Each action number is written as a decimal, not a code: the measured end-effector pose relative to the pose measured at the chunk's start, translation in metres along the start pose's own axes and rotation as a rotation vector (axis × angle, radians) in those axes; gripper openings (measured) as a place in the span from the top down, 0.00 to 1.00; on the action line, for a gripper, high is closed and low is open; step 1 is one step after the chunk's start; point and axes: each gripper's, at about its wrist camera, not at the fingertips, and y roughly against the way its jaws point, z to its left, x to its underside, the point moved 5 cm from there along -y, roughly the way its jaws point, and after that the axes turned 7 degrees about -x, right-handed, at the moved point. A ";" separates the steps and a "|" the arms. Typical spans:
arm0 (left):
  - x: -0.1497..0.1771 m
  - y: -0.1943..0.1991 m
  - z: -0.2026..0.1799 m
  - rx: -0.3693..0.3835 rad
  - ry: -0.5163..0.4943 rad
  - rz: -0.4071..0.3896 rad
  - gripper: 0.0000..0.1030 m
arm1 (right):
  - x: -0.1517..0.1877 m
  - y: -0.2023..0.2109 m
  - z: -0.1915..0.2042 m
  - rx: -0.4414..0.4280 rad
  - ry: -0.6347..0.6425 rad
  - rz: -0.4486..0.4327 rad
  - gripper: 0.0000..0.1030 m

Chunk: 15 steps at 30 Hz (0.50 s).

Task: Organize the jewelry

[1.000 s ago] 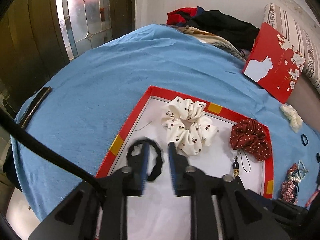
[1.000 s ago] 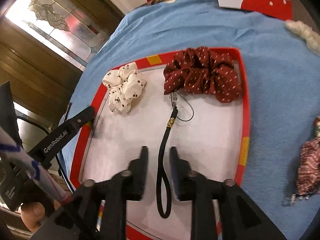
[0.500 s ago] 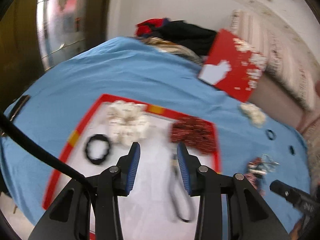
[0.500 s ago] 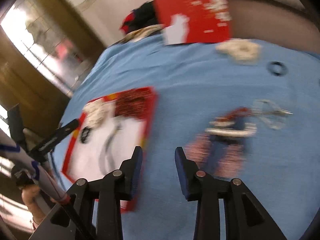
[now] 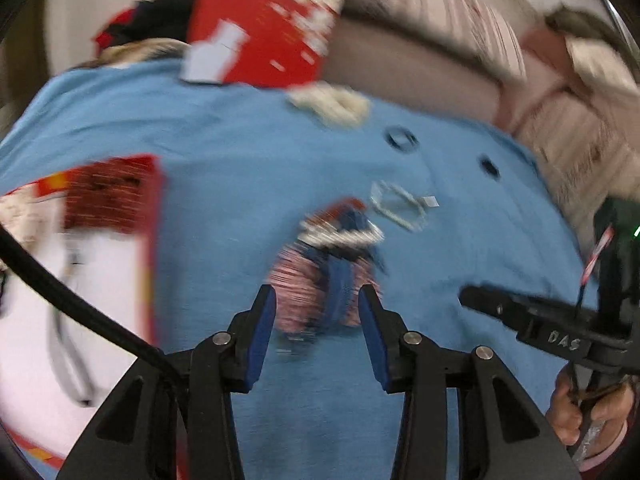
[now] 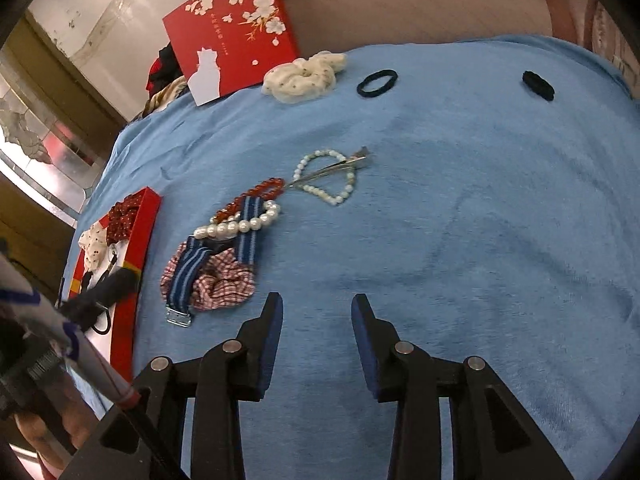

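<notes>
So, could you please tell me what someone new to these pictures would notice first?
Probably the tangled heap of jewelry on the blue cloth: a pearl bracelet, red beads and a checked scrunchie, lying just left of the empty right gripper. Next, the red box lid with white blossoms propped at the far edge, and the red tray at the left, already holding scrunchies.

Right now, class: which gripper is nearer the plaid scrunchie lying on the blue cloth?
Left. The left gripper frames the plaid scrunchie between opening jaws, not touching it; the right gripper hangs beside it, over bare cloth.
</notes>
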 end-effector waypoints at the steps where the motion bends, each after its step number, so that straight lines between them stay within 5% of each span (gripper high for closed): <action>1: 0.002 -0.006 -0.009 -0.006 -0.025 0.013 0.60 | 0.000 0.001 -0.005 -0.004 -0.007 -0.005 0.61; 3: 0.008 -0.020 -0.030 -0.037 -0.093 0.033 0.68 | 0.003 0.004 -0.017 -0.006 -0.019 -0.014 0.60; 5: 0.015 -0.029 -0.049 -0.020 -0.146 0.058 0.96 | 0.006 0.007 -0.030 -0.006 -0.037 -0.028 0.60; 8: 0.025 -0.022 -0.074 0.131 -0.170 0.073 0.96 | 0.006 0.015 -0.050 -0.013 -0.073 -0.059 0.60; 12: 0.038 0.023 -0.118 0.463 -0.247 0.057 0.94 | -0.002 0.025 -0.069 -0.069 -0.141 -0.093 0.61; 15: 0.033 0.045 -0.117 0.535 -0.252 0.005 0.79 | -0.010 0.035 -0.068 -0.099 -0.135 -0.116 0.60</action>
